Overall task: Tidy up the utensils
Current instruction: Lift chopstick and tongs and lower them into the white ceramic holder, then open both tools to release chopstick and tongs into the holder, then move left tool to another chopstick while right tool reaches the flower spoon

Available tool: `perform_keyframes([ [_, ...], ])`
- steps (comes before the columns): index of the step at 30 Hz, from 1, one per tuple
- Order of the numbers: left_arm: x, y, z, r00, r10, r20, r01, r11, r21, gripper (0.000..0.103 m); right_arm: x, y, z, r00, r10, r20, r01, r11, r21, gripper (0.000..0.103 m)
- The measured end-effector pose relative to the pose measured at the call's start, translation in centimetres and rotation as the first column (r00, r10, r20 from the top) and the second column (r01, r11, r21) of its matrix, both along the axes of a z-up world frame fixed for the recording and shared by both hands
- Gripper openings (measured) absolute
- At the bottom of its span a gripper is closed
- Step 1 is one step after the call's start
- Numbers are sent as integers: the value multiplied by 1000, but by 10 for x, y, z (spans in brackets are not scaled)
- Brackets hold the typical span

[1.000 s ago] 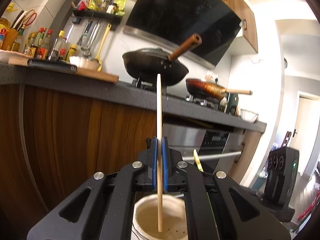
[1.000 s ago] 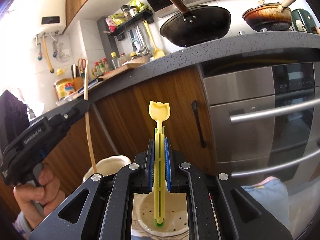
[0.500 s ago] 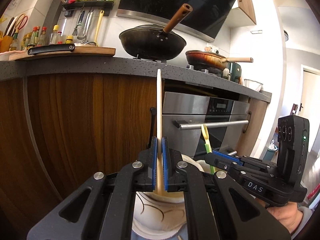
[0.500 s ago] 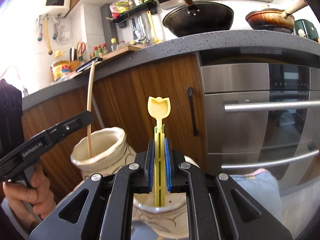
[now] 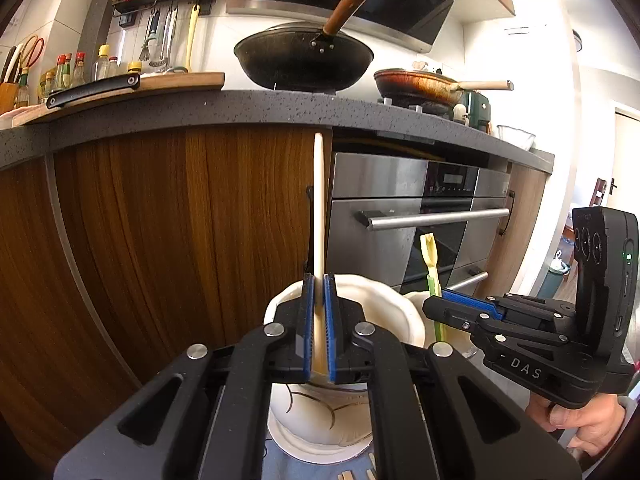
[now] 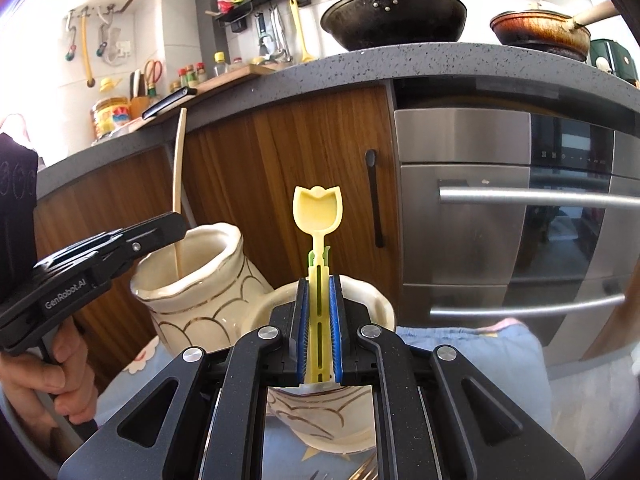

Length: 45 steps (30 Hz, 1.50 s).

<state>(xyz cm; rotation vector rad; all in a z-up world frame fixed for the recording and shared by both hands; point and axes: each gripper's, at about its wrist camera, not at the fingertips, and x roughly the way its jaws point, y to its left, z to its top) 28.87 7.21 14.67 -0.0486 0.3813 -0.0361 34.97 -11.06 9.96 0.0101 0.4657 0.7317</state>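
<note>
Cream ceramic, ribbed with thin gold scallop lines, makes up the two jars that fill the lower middle of both views. In the left wrist view the left gripper (image 5: 319,280) sits at centre, its blue-padded jaws clamped together on a pale wooden chopstick (image 5: 319,208) that stands upright, its lower end hidden behind the jaws above the wide-mouthed cream ceramic jar (image 5: 384,312) directly beneath. Just to the right of that jar, the right gripper (image 5: 444,304) reaches in from the right edge of the frame, held by a hand (image 5: 580,420) at lower right.

In the right wrist view the right gripper (image 6: 319,284) is at lower centre, jaws closed on the slotted handle of a yellow plastic tulip-shaped spoon (image 6: 318,212) with a green inner piece; the spoon stands upright over the second cream ceramic jar (image 6: 372,304), whose rim shows either side of the jaws. Left of it stands the first jar, with the chopstick rising from its mouth toward the upper left. Both jars rest on a light blue cloth (image 6: 480,356).

Behind them are wood-grain cabinet doors (image 5: 160,220), a stainless steel oven (image 6: 500,208), and a speckled grey countertop (image 5: 280,110) carrying a black wok (image 5: 304,56).
</note>
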Motion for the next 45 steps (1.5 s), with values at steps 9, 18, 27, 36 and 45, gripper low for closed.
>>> perform_keyframes([
  [9,-4,-1,1,1000,6,10,-7,1000,16,19,0,-2,1,1000,-10,1,10,1000,-6,12],
  [18,-15,5,7,999,14,49,-15,1000,23,42,-9,-12,9,999,-16,28,15,1000,13,19],
  [27,-41,14,11,998,23,61,-23,1000,13,51,-34,-34,13,999,-18,35,17,1000,14,23],
  [36,-72,8,-15,999,-8,-35,9,1000,30,51,-52,-51,1,1000,-31,-4,31,999,-9,24],
  [45,-93,-5,-58,982,-46,-182,52,998,28,51,-67,-70,-29,992,-63,-106,57,996,-64,24],
])
